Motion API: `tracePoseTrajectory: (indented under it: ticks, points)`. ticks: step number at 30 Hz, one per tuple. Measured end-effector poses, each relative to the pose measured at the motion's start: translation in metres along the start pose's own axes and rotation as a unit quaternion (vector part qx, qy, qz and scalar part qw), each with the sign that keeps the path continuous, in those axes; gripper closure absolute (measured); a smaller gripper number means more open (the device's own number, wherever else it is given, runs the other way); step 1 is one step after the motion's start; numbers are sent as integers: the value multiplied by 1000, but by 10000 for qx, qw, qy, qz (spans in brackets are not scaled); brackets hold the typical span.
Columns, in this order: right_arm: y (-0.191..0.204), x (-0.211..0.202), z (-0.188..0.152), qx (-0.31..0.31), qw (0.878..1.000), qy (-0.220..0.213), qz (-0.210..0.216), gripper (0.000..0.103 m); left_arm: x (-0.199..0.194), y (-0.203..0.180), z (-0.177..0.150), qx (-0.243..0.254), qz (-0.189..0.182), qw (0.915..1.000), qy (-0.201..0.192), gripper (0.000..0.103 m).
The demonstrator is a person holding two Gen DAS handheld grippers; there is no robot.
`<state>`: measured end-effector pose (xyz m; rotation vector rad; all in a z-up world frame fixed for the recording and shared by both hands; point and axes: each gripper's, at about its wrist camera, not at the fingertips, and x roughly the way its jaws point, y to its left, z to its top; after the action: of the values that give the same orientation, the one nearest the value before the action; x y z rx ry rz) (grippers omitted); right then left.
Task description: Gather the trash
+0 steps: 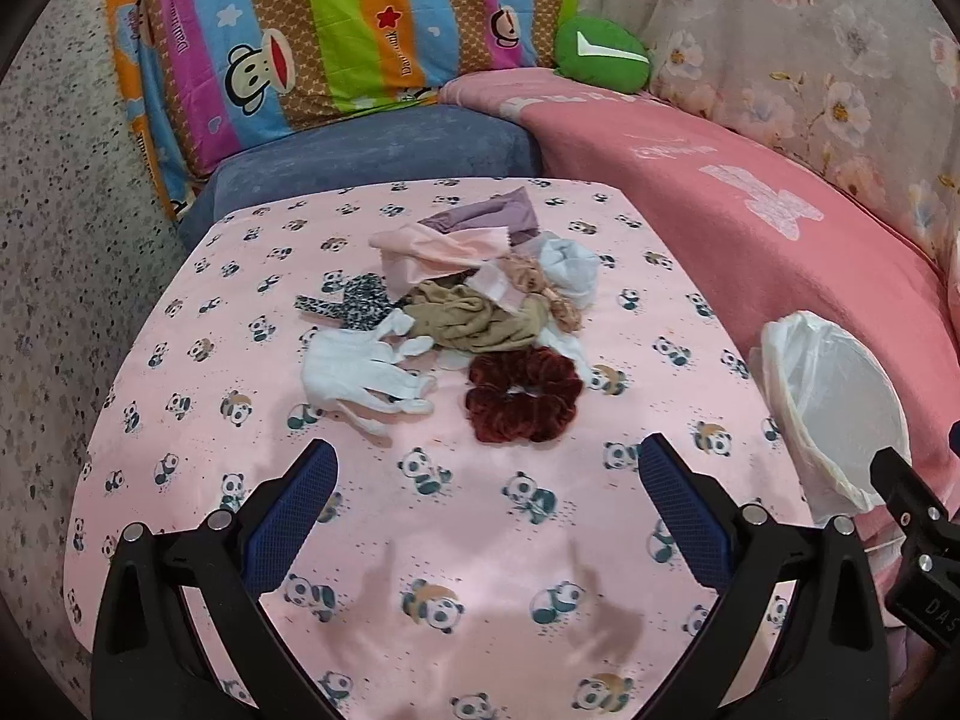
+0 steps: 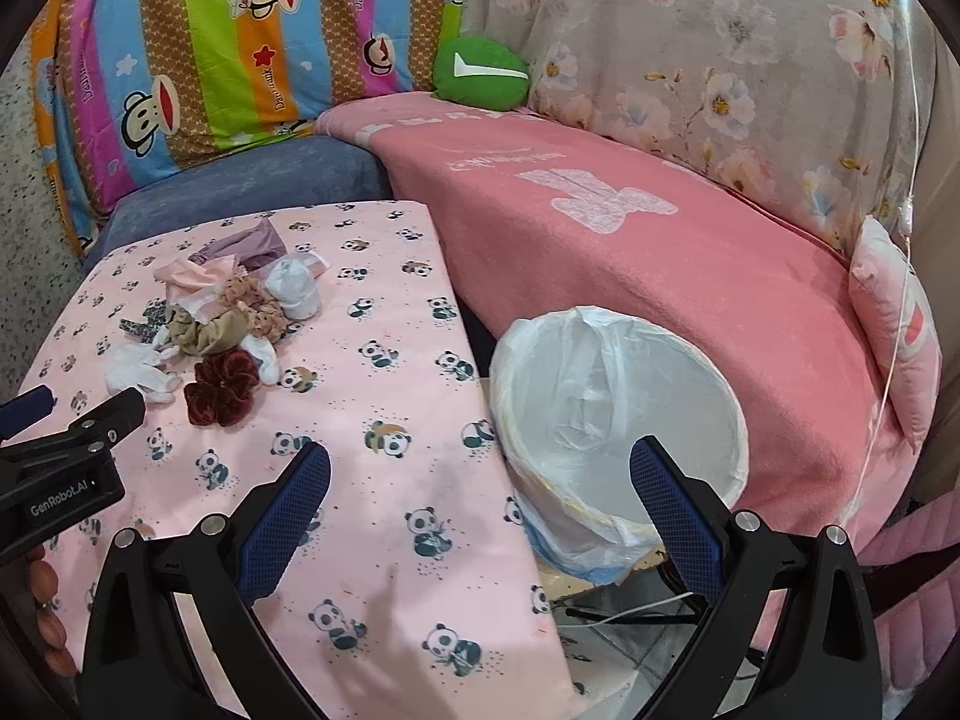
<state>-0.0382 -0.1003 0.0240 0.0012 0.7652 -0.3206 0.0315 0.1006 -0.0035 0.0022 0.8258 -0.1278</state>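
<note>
A heap of cloth scraps lies on the panda-print pink table [image 1: 456,528]: a white glove [image 1: 354,372], a dark red velvet scrunchie [image 1: 522,399], a tan cloth [image 1: 480,321], a pink headband [image 1: 438,252], a purple cloth [image 1: 486,216] and a leopard-print piece [image 1: 354,303]. My left gripper [image 1: 486,480] is open and empty, a short way in front of the heap. My right gripper [image 2: 480,486] is open and empty, over the table's right edge beside a white-lined bin [image 2: 618,414]. The heap [image 2: 222,324] lies far left in the right wrist view.
The bin [image 1: 834,414] stands off the table's right edge, against a pink blanket [image 2: 630,240] on a sofa. A striped monkey-print pillow [image 1: 312,36], a green cushion [image 1: 600,51] and a floral cover [image 2: 720,60] lie behind. Cables lie on the floor [image 2: 624,618].
</note>
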Motion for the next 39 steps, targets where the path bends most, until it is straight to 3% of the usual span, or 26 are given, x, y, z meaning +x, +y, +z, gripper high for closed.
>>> tracePoseTrajectory:
  ticks: [11, 17, 25, 28, 30, 32, 35, 39]
  points:
    - [74, 51, 16, 125, 9959, 247, 856, 5, 55, 84, 16, -451, 286, 9982, 281, 7]
    - [114, 88, 23, 140, 9931, 474, 1065, 6, 94, 111, 27, -773, 123, 9948, 649, 7]
    - [148, 127, 30, 118, 9921, 675, 1049, 17, 122, 113, 33, -798, -145, 9942, 709, 7]
    - [156, 138, 27, 125, 9905, 824, 1098, 28, 131, 113, 33, -837, -288, 9929, 793, 9]
    - [160, 144, 22, 132, 9891, 929, 1137, 42, 134, 113, 31, -904, -388, 9916, 845, 16]
    - [162, 148, 17, 156, 9874, 1018, 1199, 55, 135, 112, 30, -943, -491, 9903, 894, 35]
    - [162, 151, 9, 206, 9845, 1122, 1330, 78, 134, 107, 26, -921, -581, 9896, 940, 51]
    - [161, 142, 3, 207, 9831, 1082, 1463, 89, 123, 100, 20, -875, -661, 9897, 922, 71]
